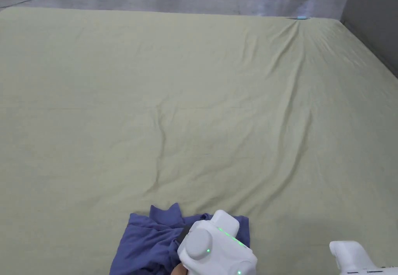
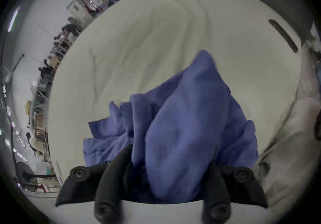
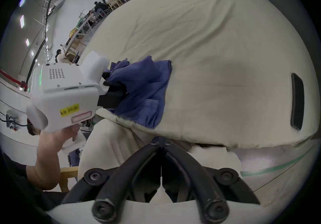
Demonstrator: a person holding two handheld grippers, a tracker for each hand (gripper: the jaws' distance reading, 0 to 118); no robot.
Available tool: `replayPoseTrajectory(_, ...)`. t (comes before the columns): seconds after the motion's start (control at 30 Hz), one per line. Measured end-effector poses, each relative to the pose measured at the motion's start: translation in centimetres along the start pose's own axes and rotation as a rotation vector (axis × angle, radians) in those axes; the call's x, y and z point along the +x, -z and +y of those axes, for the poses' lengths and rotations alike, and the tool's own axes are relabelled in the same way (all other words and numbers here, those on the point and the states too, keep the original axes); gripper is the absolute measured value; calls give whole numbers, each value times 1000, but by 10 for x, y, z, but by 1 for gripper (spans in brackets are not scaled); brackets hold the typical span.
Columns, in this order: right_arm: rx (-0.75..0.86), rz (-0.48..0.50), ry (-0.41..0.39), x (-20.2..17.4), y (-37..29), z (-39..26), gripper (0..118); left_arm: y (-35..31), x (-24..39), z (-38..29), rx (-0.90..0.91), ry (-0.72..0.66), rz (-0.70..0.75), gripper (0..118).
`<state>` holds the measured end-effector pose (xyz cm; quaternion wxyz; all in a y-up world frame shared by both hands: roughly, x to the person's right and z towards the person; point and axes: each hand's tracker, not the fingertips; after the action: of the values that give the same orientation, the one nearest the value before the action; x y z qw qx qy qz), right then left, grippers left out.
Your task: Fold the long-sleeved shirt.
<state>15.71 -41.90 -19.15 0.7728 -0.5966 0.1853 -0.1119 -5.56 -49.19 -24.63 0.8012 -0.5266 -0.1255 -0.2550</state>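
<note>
Now, left tongs (image 2: 166, 172): clamped on crumpled blue-violet cotton shirt (image 2: 182, 123) — bunched just ahead of them.
Right tongs (image 3: 161, 142): closed, empty, well aside.
Surface (image 1: 217, 105): pale green cloth.
Advice: lift high — find the shoulders.

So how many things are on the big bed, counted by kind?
Blue shirt: 1
White tool: 2, left tool and right tool
Dark flat object: 1
Pale green sheet: 1
Total: 5

Left claw (image 3: 115, 93) clamped tight, right claw (image 3: 161, 142) closed, empty.
</note>
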Motion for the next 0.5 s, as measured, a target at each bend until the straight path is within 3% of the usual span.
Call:
replayPoseTrajectory(0.03, 4, 1, 1, 1, -1, -1, 0, -3, -11, -4, 33, -74, -100, 27)
replayPoseTrajectory(0.07, 7, 8, 3, 2, -2, -1, 0, -8, -17, -4, 52, -141, -243, 50)
replayPoseTrajectory(0.1, 11, 22, 4, 3, -3, -1, 0, -12, -27, -9, 77, -195, -411, 85)
replayPoseTrajectory(0.13, 14, 31, 6, 3, -4, -1, 0, -23, -37, -18, 132, -232, -505, 111)
replayPoseTrajectory(0.2, 20, 35, 7, 4, -6, -2, 0, -49, -58, -21, 203, -321, -509, 117)
replayPoseTrajectory(0.27, 29, 38, 12, 7, -7, -2, 0, -71, -94, -33, 244, -461, -691, 117)
replayPoseTrajectory(0.3, 34, 44, 21, 9, -7, -3, 0, -79, -115, -40, 246, -548, -777, 115)
replayPoseTrajectory(0.33, 37, 53, 34, 11, -8, -3, 0, -84, -127, -44, 261, -629, -764, 108)
replayPoseTrajectory(0.37, 38, 63, 46, 14, -8, -3, 0, -87, -142, -50, 284, -666, -697, 80)
replayPoseTrajectory(0.4, 42, 69, 56, 15, -8, -3, 0, -89, -153, -55, 308, -652, -581, 35)
replayPoseTrajectory(0.43, 44, 70, 60, 16, -8, -3, 0, -85, -155, -55, 322, -627, -451, 0)
replayPoseTrajectory(0.47, 45, 67, 63, 17, -7, -3, 0, -78, -154, -54, 301, -596, -269, 0)
replayPoseTrajectory(0.5, 48, 62, 68, 17, -7, -4, 0, -67, -153, -53, 211, -555, -177, 0)
